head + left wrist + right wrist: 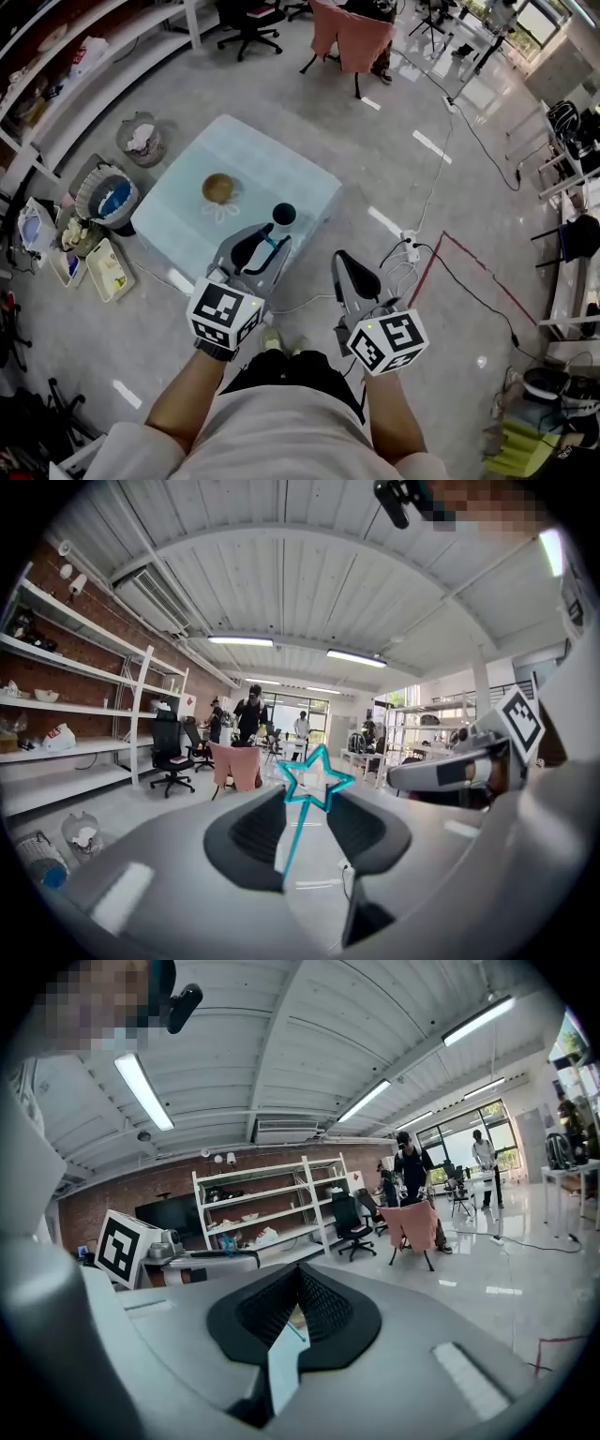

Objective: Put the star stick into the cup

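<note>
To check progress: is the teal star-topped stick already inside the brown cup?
No, the teal star-topped stick is held between the jaws of the left hand-held gripper, away from the brown cup.

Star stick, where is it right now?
The star stick is pinched between the left tongs, star end poking out past their tips. In the head view that is on the left, over the near edge of the pale blue table.

We see no words or numbers we can read. The left cube (225,317) and right cube (389,342) show only black squares.
</note>
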Tool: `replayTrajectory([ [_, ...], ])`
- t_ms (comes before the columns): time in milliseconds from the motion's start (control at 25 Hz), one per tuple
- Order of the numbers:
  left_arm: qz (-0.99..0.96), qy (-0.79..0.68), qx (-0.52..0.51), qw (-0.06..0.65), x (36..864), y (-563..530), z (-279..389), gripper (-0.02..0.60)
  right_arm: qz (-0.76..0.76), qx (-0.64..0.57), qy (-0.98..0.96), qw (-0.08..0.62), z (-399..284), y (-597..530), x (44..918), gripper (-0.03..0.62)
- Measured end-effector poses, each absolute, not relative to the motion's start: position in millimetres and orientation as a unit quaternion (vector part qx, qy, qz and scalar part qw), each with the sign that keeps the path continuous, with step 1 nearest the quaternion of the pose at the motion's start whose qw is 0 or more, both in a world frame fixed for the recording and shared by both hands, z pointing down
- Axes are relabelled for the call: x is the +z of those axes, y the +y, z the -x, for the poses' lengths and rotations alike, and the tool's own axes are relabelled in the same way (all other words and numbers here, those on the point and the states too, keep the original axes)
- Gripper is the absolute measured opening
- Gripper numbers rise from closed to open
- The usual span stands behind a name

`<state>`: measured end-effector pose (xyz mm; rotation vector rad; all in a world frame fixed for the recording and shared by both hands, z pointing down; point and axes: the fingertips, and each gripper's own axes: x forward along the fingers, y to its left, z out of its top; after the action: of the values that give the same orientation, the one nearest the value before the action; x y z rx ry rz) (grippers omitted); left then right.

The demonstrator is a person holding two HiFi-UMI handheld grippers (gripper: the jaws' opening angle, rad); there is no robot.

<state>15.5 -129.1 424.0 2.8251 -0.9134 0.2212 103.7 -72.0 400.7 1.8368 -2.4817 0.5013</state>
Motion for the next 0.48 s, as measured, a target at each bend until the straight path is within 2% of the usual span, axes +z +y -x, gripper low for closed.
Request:
replayTrajectory([
  [480, -0.941, -0.310, 0.100, 0.094, 466.6, -201.8, -51.5, 0.138, -0.563, 0.192, -0.804, 0.018, -128.4, -158.4, 424.2, 0.011],
])
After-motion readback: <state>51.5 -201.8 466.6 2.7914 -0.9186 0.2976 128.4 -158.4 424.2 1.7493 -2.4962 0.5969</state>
